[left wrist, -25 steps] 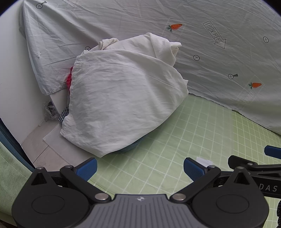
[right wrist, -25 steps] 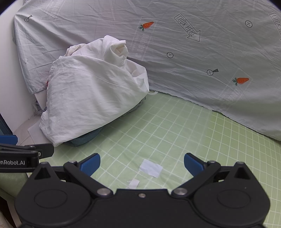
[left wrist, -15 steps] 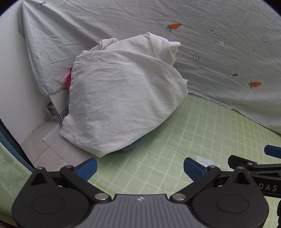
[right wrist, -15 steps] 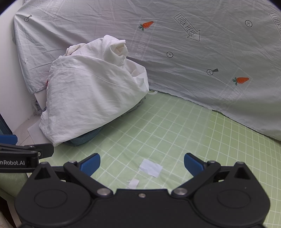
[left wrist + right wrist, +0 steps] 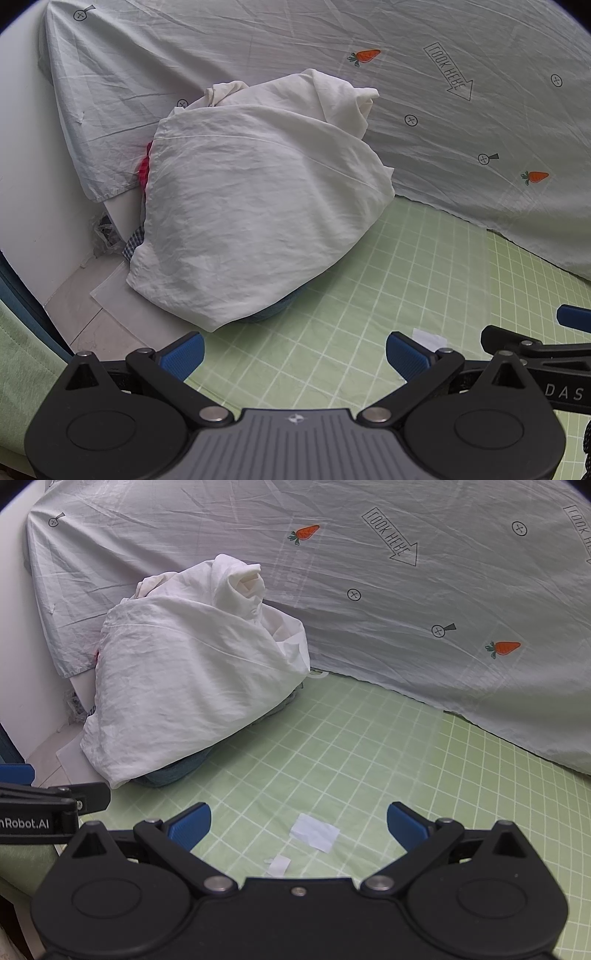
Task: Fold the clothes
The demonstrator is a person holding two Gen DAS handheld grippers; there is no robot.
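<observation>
A heap of clothes lies at the back left of the green grid mat [image 5: 424, 280]. A crumpled white garment [image 5: 258, 199] covers the heap; it also shows in the right wrist view [image 5: 192, 686]. Blue denim [image 5: 173, 773] pokes out under its front edge, and red cloth [image 5: 144, 164] and checked cloth [image 5: 133, 242] at its left side. My left gripper [image 5: 295, 356] is open and empty, just in front of the heap. My right gripper [image 5: 299, 825] is open and empty, over the mat [image 5: 369, 746] to the right of the heap.
A pale sheet with carrot prints [image 5: 406, 602] hangs behind the mat, also in the left wrist view [image 5: 461, 122]. Two white paper scraps [image 5: 314, 830] lie on the mat between the right gripper's fingers. A white wall [image 5: 26, 166] and floor tiles [image 5: 74, 302] are at the left.
</observation>
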